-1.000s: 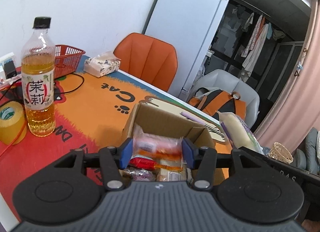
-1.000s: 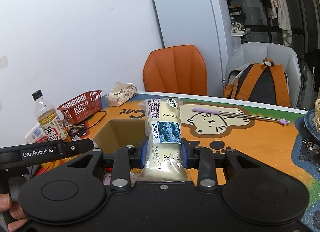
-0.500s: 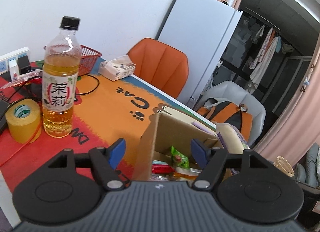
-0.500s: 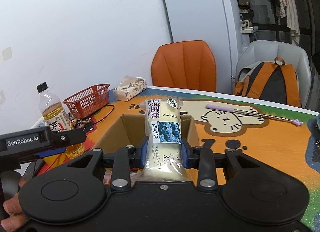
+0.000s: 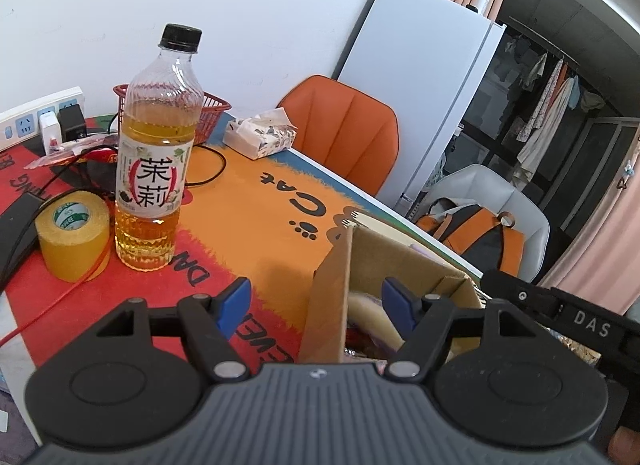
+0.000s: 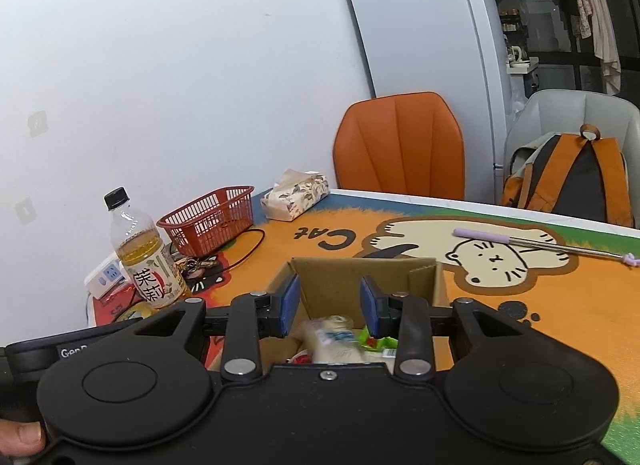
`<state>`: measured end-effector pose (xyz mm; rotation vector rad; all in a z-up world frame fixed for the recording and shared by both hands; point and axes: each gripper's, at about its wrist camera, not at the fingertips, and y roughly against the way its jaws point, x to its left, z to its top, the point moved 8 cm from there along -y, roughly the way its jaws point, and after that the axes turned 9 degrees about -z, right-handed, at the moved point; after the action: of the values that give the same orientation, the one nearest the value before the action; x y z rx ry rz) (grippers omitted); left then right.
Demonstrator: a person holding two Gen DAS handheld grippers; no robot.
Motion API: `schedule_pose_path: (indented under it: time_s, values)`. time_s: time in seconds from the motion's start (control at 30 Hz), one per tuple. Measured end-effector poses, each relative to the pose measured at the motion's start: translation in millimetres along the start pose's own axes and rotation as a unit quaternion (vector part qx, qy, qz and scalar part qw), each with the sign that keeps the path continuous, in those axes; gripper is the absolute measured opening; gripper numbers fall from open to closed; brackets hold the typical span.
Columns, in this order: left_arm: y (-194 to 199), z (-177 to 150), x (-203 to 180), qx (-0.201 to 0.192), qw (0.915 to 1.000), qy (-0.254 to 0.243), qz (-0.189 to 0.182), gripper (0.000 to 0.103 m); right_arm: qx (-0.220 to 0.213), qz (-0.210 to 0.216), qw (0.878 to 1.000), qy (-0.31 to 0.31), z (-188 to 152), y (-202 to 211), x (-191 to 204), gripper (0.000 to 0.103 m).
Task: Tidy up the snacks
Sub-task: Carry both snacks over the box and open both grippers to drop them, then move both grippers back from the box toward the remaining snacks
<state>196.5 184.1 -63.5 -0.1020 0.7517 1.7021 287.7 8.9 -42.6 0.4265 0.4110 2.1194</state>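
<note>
An open cardboard box (image 6: 352, 285) stands on the cat-print mat and holds several snack packs. A pale cake pack (image 6: 334, 339) lies in it, blurred, beside a green wrapper (image 6: 374, 343). My right gripper (image 6: 329, 307) is open and empty just above the box. My left gripper (image 5: 316, 301) is open and empty, its jaws straddling the box's near wall (image 5: 326, 305). The pale pack also shows inside the box in the left wrist view (image 5: 368, 313).
A tea bottle (image 5: 154, 169) and a yellow tape roll (image 5: 74, 233) stand left of the box. A red basket (image 6: 210, 221), tissue pack (image 6: 296, 199), power strip (image 5: 36, 121) and cables lie behind. A purple-handled stick (image 6: 516, 241) lies at the right. Orange chair (image 6: 400, 149) beyond the table.
My left gripper opened, let its orange snack pack into the box and drew back left. My right gripper moved over the box and opened, dropping the blueberry cake pack in.
</note>
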Motion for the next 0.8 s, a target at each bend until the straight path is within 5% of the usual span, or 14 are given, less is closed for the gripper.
schedule_pose_path:
  time_s: [0.33, 0.8]
  values:
    - [1, -7, -22, 0.002, 0.9998, -0.017, -0.012, 0.072, 0.002, -0.02, 1.0, -0.009, -9, 21, -28, 0.037]
    - [-8, -31, -76, 0.022, 0.9975, -0.062, -0.026, 0.085, -0.002, -0.061, 0.997, -0.036, -21, 52, -92, 0.056]
